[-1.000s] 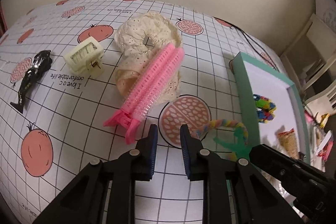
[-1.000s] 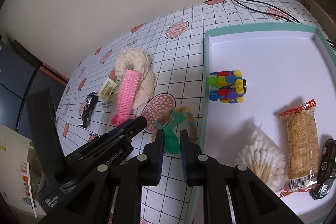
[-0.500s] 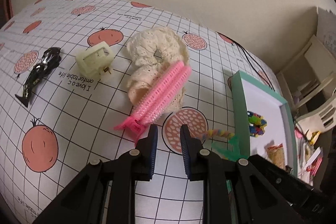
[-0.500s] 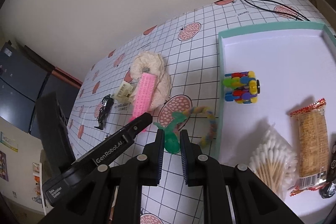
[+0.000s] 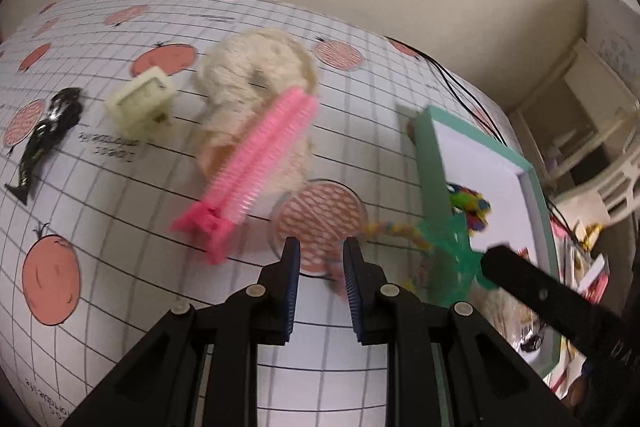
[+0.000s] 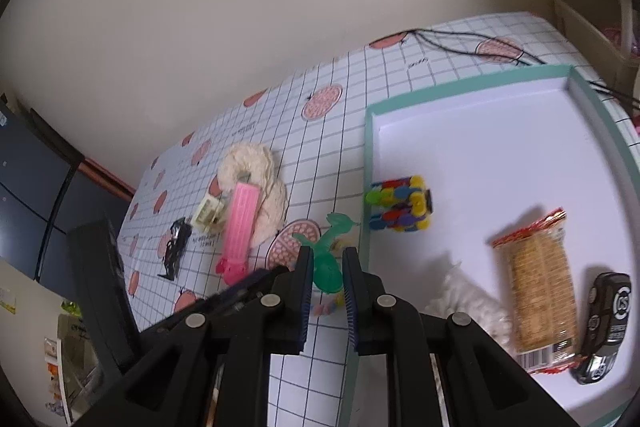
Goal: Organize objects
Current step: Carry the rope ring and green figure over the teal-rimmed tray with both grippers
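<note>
Gripping a green toy figure (image 6: 328, 267), the right gripper (image 6: 325, 285) is seen raised over the gridded tablecloth (image 5: 120, 211), just beside the teal-rimmed tray (image 6: 464, 87); its jaws are clenched on the figure's lower part, and the upper part is seen sticking out beyond the fingertips. A rainbow braided cord (image 5: 390, 229) is laid on the cloth beneath and beside the figure, close to the tray's near wall. The left gripper (image 5: 320, 259) is held over a printed pomegranate slice on the cloth, its jaws set a little apart with nothing between them.

Farther out on the cloth, a pink hair-roller clip (image 5: 256, 167) is laid diagonally across a cream lace scrunchie (image 5: 248, 75). A cream claw clip (image 5: 140, 103) is placed just left of the scrunchie, and a black hair clip (image 5: 44, 139) is found well apart at the far left.

Inside the tray, a multicoloured block cube (image 6: 400, 205) is set against the left wall. A packet of crackers (image 6: 536, 287) is laid toward the right, with a black toy car (image 6: 606, 327) just beside it at the edge. A blurred white bundle, cotton swabs (image 6: 468, 303) by the look of it, is partly hidden behind the right gripper's frame. Black cables (image 6: 460, 39) are run across the far end of the table.
</note>
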The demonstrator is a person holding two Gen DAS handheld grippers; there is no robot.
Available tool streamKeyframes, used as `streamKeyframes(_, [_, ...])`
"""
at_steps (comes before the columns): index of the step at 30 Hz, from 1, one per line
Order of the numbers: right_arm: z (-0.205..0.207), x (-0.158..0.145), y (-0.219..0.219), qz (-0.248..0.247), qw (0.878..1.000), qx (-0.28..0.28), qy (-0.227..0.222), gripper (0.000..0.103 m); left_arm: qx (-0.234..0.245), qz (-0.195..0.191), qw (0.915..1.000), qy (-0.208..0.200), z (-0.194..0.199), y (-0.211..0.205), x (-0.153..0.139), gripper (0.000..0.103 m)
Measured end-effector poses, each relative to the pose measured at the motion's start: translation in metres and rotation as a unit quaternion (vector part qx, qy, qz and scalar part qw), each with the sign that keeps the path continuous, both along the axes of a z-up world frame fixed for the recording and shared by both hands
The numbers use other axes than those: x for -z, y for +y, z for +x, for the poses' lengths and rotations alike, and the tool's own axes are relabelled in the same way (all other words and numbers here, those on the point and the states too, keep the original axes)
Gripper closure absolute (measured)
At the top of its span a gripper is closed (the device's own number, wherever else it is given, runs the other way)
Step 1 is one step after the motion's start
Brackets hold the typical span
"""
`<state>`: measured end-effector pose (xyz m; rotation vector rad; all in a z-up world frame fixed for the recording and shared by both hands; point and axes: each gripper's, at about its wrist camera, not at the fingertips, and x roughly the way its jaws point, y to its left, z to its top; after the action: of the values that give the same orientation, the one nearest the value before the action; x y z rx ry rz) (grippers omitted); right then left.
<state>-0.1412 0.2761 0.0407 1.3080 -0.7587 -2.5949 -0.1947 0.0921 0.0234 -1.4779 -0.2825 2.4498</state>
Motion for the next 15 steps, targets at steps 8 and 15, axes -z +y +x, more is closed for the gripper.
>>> streamKeyframes(8, [0.004, 0.001, 0.008, 0.006, 1.0, 0.014, -0.002, 0.087, 0.044, -0.031, 0.9985, -0.01, 0.006, 0.027, 0.005, 0.081])
streamKeyframes(15, [0.005, 0.001, 0.008, 0.002, 1.0, 0.013, 0.002, 0.087, 0.063, -0.075, 0.9952, -0.011, 0.01, 0.041, 0.009, 0.081])
